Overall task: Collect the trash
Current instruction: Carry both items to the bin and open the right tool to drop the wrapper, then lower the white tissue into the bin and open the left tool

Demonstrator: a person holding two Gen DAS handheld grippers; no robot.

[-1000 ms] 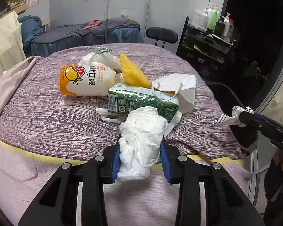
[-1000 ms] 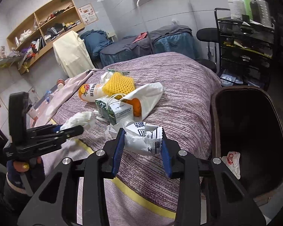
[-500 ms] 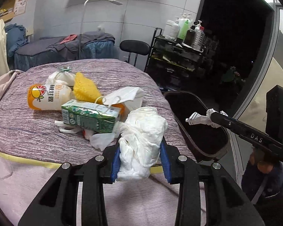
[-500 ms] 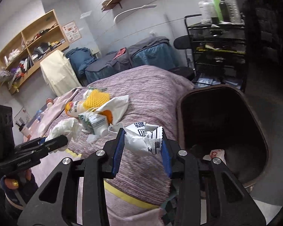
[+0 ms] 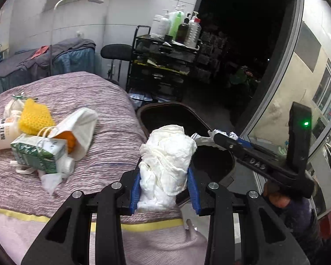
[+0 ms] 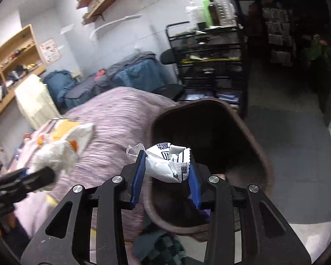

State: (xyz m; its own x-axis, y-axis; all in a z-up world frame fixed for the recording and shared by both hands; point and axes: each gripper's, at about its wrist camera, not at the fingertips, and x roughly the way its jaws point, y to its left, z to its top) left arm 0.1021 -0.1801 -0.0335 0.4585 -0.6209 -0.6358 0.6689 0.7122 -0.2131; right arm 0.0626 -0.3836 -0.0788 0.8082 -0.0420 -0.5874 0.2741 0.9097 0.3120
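Clamped between the blue pads of the left gripper (image 5: 165,187) is a crumpled white tissue wad (image 5: 166,161), held in front of the dark trash bin (image 5: 211,161), whose rim is seen just beyond it. A torn white wrapper (image 6: 167,165) is gripped by the right gripper (image 6: 165,181), directly above the bin's open mouth (image 6: 209,132). Only in the left wrist view is the remaining trash made out sharply, left of the bin on the purple bedspread (image 5: 88,92): a green carton (image 5: 36,154), a yellow foam net (image 5: 34,116), a white paper bag (image 5: 77,125) and an orange-labelled bottle (image 5: 0,132). The right gripper (image 5: 218,135) is also seen there from the side, its tip over the bin. In the right wrist view the bin's dark inside is shown, while the bed pile is blurred.
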